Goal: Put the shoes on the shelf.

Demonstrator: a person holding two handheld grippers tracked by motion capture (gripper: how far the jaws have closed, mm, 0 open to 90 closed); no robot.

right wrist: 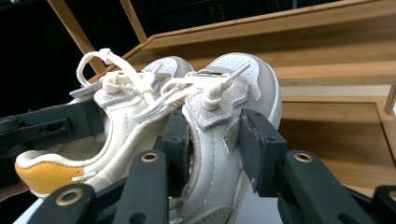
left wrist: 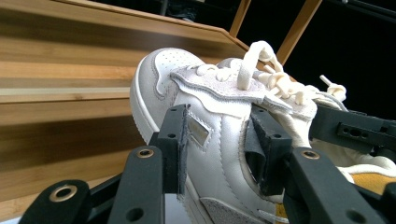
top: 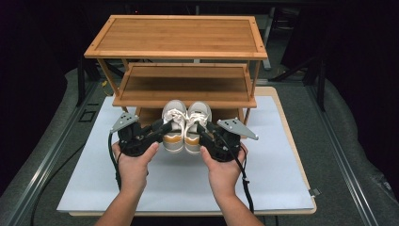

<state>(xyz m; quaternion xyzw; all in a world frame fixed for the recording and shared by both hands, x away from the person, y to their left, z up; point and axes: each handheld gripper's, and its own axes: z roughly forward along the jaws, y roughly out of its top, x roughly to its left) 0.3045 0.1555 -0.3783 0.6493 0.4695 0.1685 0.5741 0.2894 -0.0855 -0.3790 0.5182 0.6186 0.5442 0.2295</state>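
Work in hand: a pair of white sneakers held side by side in front of a wooden shoe rack [top: 176, 56], toes toward the rack.

Left sneaker [top: 173, 126]: centre of the high view, just left of its mate, in front of the rack's lower shelf [top: 183, 87]; whether it rests on the bench or is lifted I cannot tell.

Right sneaker [top: 196, 125]: touching the left one, same heading, orange heel patch toward the person.

Left gripper [top: 160, 128]: fingers [left wrist: 173, 144] closed on the left sneaker's outer side wall, one pad outside, one inside the collar, as the left gripper view shows.

Right gripper [top: 205, 129]: fingers [right wrist: 254, 149] clamped on the right sneaker's outer side wall in the same way.

Hands: both come up from the bottom of the frame, one behind each gripper.

Key relation: each shoe's long axis runs straight up the frame, from the person toward the rack; the fingers bite across that axis from the outer flanks, so the shelves lie dead ahead of the toes.

Nearer hand: neither; the grips are mirrored, each as close to its own shoe.

Next move, as I judge: a joint push forward, toes first, keeping the pair level.

Bench [top: 263, 174]: pale board under the rack and shoes.
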